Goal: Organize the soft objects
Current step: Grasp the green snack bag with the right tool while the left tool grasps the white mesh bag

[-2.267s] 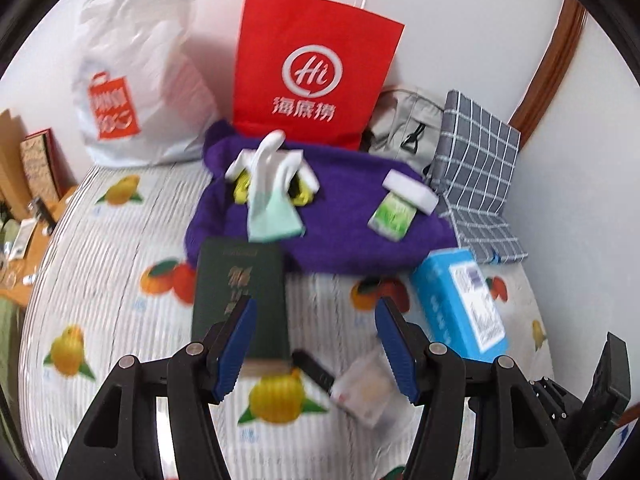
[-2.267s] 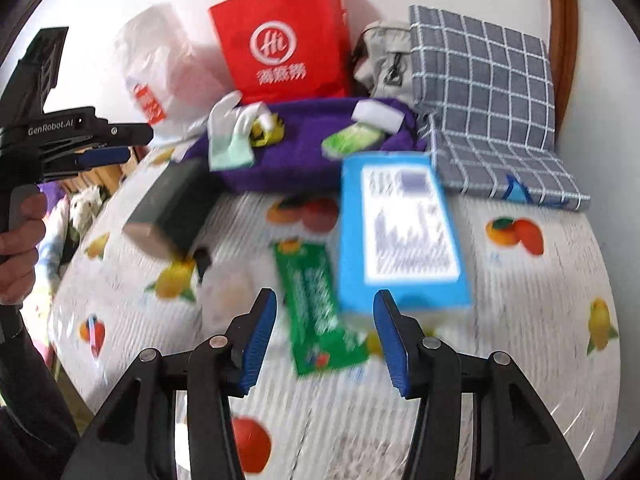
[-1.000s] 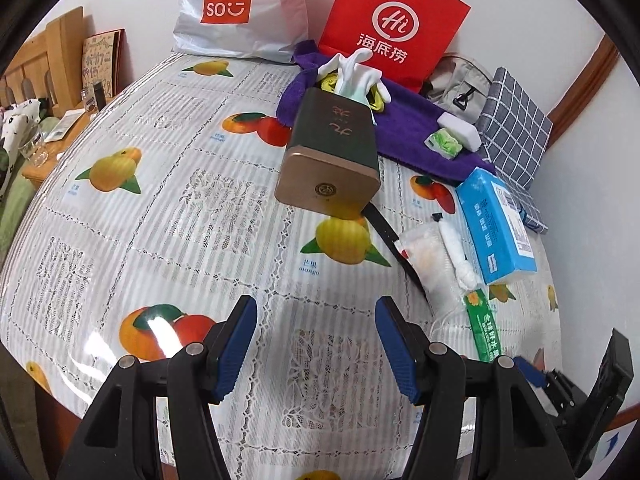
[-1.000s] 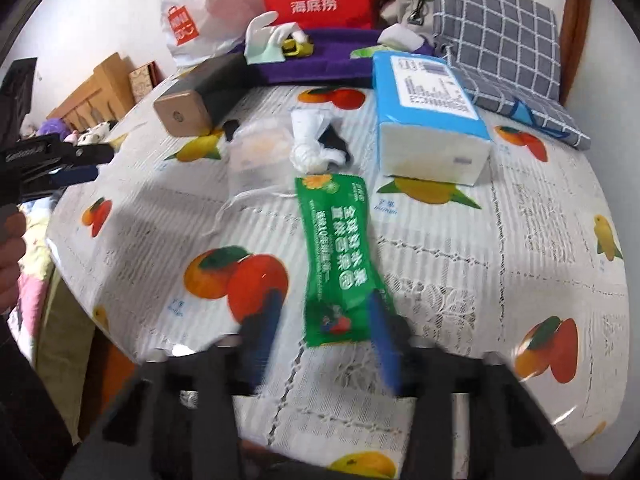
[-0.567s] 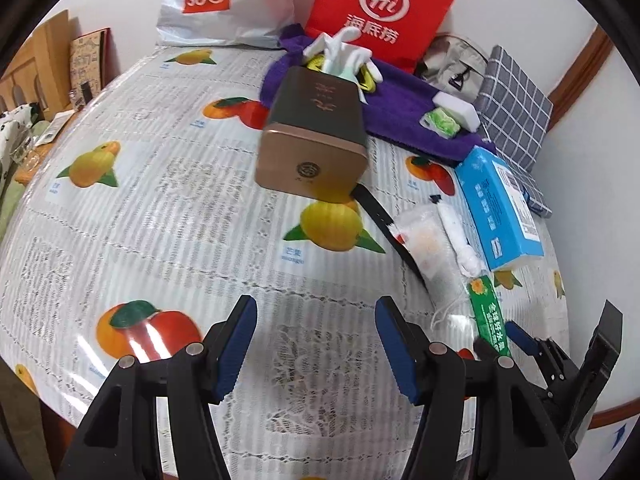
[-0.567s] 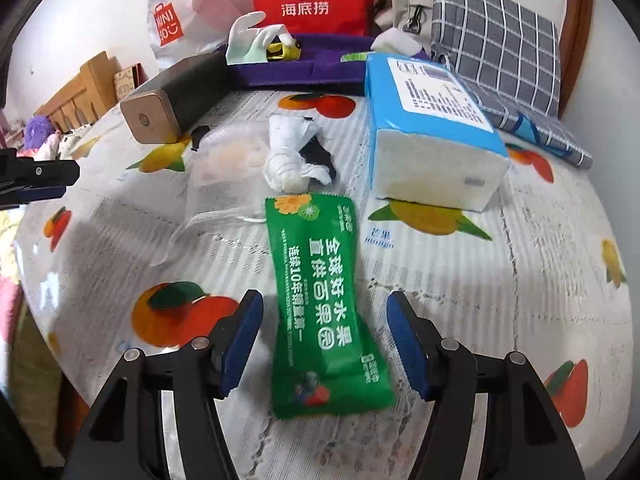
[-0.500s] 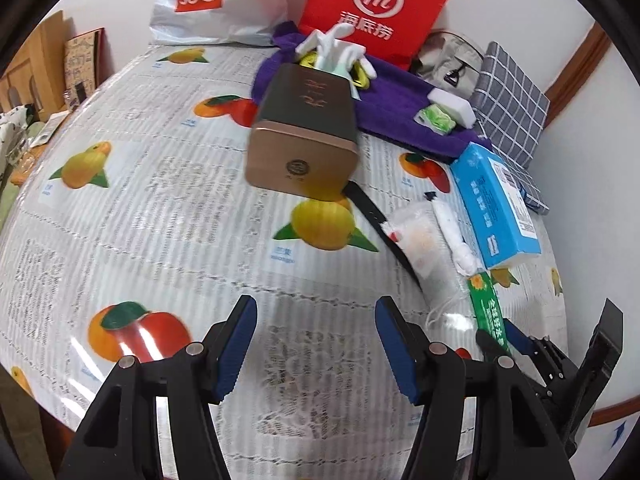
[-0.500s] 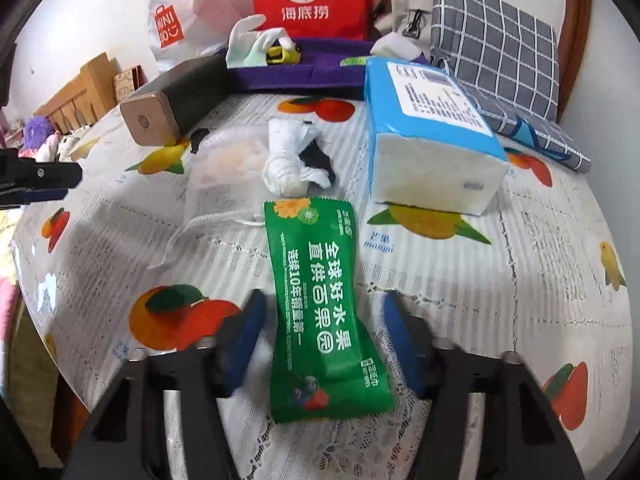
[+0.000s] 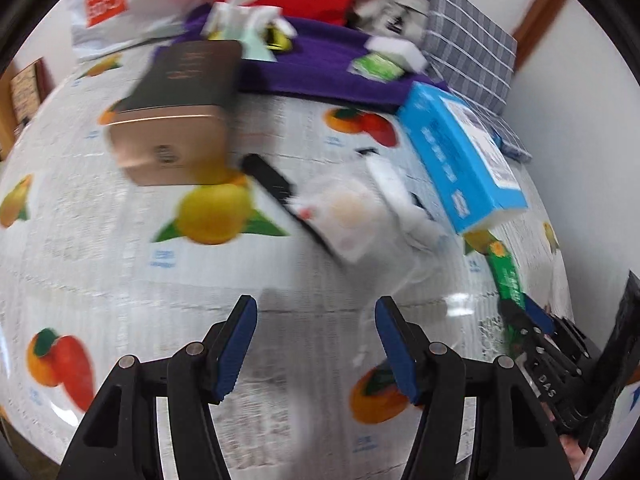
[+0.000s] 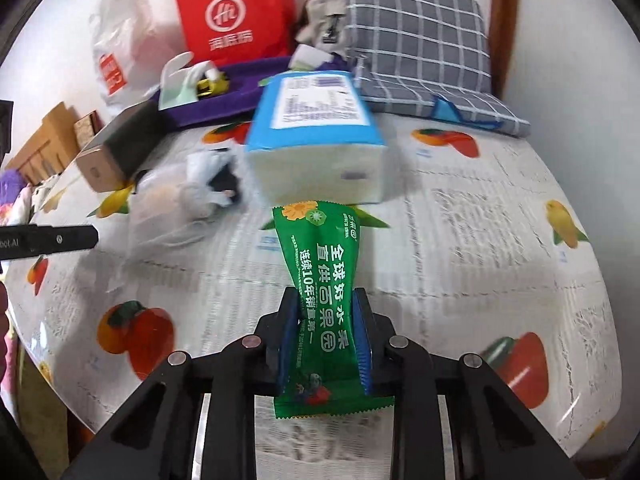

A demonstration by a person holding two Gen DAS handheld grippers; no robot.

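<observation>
Right hand-held gripper (image 10: 325,340): jaws closing, pads pinching the green snack packet (image 10: 324,280) at its waist, lower centre of the right wrist view.
Packet: its far end reaches toward the blue tissue pack (image 10: 316,136), just beyond.
Left hand-held gripper (image 9: 316,344): jaws apart, nothing between them, over bare tablecloth.
Table (image 10: 480,240): fruit-print cloth; a clear pouch (image 9: 348,216) and a brown box (image 9: 176,120) lie mid-frame.
Room: red paper bag (image 10: 236,12) and checked cushion (image 10: 416,28) along the top.
</observation>
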